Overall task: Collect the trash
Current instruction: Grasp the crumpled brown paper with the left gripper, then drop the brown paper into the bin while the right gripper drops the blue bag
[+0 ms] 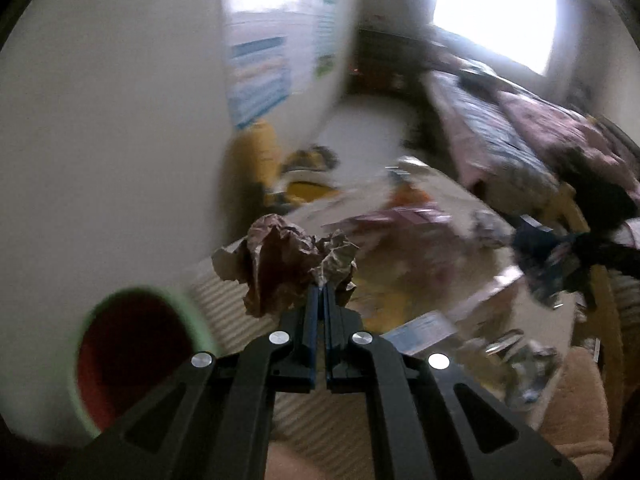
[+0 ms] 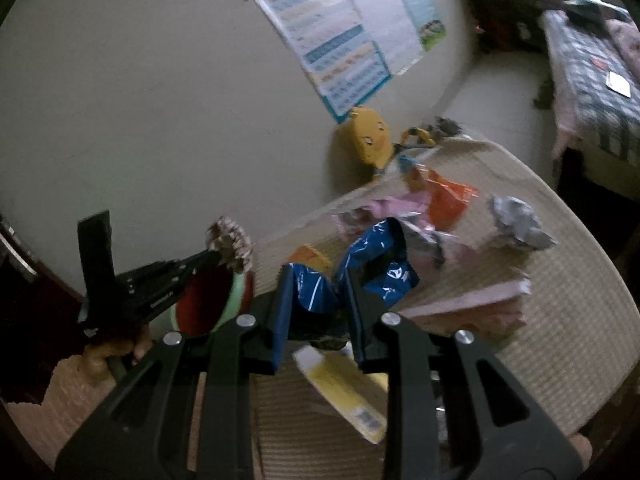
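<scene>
In the left wrist view my left gripper is shut on a crumpled brown paper, held in the air. Below and to its left stands a green bin with a red inside. The right wrist view shows the same left gripper holding that paper just over the bin's far rim. My right gripper is shut on a crumpled blue plastic wrapper, which bulges up past the fingers.
A round beige woven mat carries more litter: a grey paper ball, an orange wrapper, a pink wrapper, a pink box and a yellow-white packet. A yellow plush toy leans on the wall. A bed stands at the right.
</scene>
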The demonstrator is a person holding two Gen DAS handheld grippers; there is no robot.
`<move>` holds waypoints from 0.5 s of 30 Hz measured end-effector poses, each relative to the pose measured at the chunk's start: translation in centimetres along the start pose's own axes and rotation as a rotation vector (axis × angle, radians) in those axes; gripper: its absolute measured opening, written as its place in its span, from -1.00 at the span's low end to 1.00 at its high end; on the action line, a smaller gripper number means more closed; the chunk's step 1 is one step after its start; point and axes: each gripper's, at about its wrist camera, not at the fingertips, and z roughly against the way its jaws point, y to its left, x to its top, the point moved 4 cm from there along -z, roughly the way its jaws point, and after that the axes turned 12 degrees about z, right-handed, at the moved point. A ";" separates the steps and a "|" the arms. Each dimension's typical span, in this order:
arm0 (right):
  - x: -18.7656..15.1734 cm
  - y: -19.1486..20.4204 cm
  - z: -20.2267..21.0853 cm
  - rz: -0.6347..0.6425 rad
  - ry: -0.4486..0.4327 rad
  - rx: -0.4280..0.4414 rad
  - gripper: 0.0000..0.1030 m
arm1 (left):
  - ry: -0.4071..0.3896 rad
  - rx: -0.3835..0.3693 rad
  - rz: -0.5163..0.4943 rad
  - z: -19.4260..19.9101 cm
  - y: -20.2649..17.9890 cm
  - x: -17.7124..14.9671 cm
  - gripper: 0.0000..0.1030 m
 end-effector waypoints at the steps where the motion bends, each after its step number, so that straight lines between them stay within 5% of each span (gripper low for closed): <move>1: 0.2 0.8 -0.5 0.011 0.006 0.015 -0.50 | -0.006 0.025 0.022 0.2 1.4 -0.2 -1.00; 8: 1.6 9.1 -8.5 0.123 0.078 0.174 -0.50 | 0.034 0.191 0.203 -0.3 13.0 -3.2 -1.00; 15: 2.5 14.4 -15.7 0.169 0.165 0.241 -0.50 | 0.093 0.223 0.295 -3.3 18.6 -5.2 -1.00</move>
